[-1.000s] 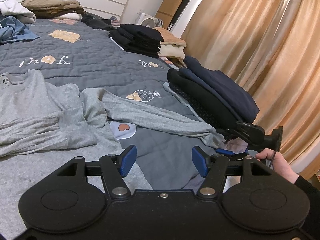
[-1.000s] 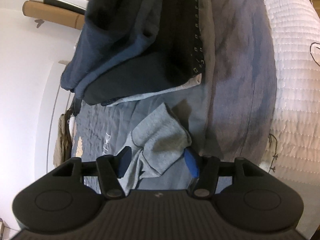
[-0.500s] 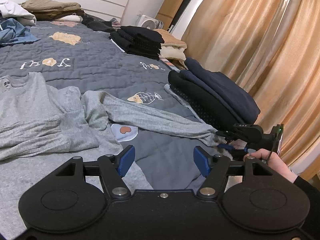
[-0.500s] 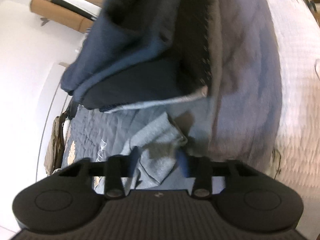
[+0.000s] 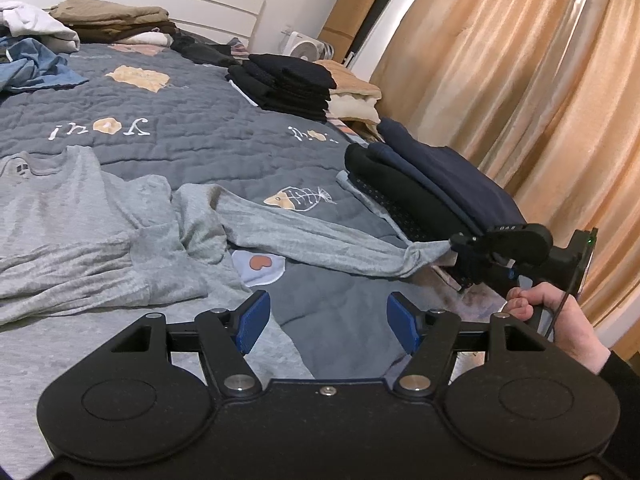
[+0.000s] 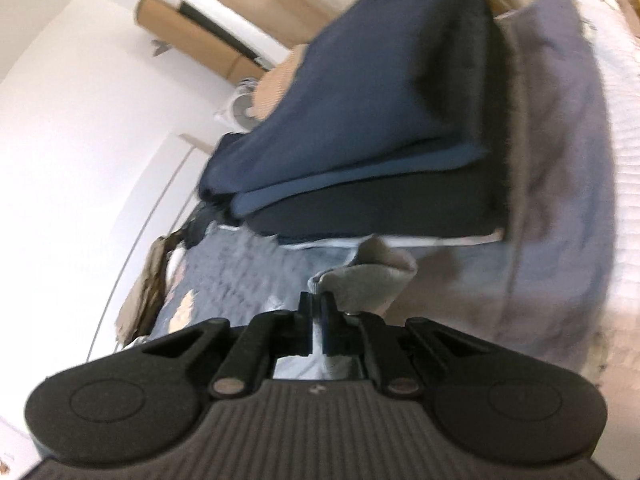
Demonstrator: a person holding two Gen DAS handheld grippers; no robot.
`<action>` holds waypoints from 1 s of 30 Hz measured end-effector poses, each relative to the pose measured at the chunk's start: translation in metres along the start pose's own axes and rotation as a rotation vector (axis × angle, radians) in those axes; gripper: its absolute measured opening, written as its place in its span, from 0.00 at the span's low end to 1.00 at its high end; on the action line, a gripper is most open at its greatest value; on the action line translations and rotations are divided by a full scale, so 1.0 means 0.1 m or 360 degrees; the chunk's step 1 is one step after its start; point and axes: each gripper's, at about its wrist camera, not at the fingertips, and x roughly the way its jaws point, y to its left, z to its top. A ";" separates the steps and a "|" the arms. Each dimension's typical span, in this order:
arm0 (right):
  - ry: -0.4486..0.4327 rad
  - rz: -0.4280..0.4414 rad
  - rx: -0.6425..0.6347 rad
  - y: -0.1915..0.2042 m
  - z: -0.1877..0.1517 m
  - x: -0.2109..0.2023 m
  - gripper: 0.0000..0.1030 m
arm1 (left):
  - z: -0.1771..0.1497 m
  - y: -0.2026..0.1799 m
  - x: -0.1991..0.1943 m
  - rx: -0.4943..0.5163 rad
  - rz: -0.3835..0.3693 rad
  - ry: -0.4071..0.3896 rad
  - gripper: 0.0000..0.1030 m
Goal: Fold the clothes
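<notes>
- While folded stacks sit along the bed's [image 5: 192,136] far and right edges, a dark navy-and-black pile [image 5: 432,196] nearest and a black stack [image 5: 288,84] beyond it, loose clothes [image 5: 28,60] lie heaped at the far left, so by my reading part of the laundry is folded and part is left.
- Spread across the quilt lies the grey long-sleeved top [image 5: 80,232], body to the left and rumpled, not yet in any tidy fold.
- Its sleeve [image 5: 320,236] stretches right toward the navy pile, the cuff [image 6: 368,280] raised off the quilt.
- At that cuff, the right gripper [image 6: 317,312] is pinched closed on the fabric.
- Low over the top's hem, the left gripper [image 5: 327,322] stands wide apart, holding nothing.
</notes>
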 end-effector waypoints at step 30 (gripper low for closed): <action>0.0631 0.0690 -0.0651 2.04 -1.59 0.31 0.03 | 0.01 1.03 -0.93 -0.0224 0.0542 -0.0045 0.62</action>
